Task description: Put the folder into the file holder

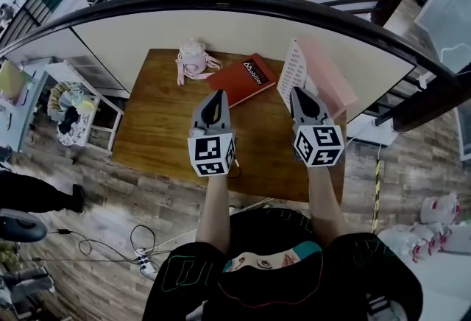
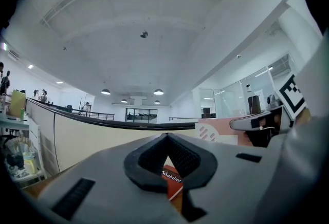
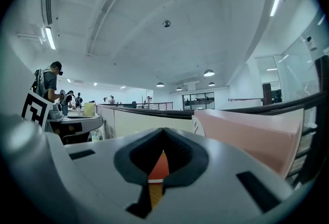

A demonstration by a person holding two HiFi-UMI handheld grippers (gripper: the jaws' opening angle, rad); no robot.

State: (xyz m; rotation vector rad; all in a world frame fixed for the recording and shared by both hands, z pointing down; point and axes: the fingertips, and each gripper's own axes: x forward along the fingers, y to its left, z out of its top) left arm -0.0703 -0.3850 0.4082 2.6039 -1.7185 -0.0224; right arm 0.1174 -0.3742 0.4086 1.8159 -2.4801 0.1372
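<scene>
- Bag [image 1: 193, 60], pink, sits at the far left of the worktop [image 1: 158, 128], just beside the folder's left corner.
- Folder [image 1: 243, 79], red, lies flat at the far side of the worktop, between bag and holder [image 1: 329, 82]. It is not in the holder.
- Holder stands upright at the far right edge. It is pink, with a white perforated side facing the folder.
- Left tongs [image 1: 218, 96] are clenched, tips together and empty, pointing at the folder's near edge.
- Right tongs [image 1: 300, 93] are likewise clenched and empty, tips near the holder's near end.
- Both forearms reach forward side by side, marker cubes toward the person.
- The worktop is brown wood, with a curved cream partition and dark rail beyond it.
- The floor is planked. A white cart [image 1: 70, 102] stands to the left, and cables and a power strip [image 1: 143, 260] lie on the floor.
</scene>
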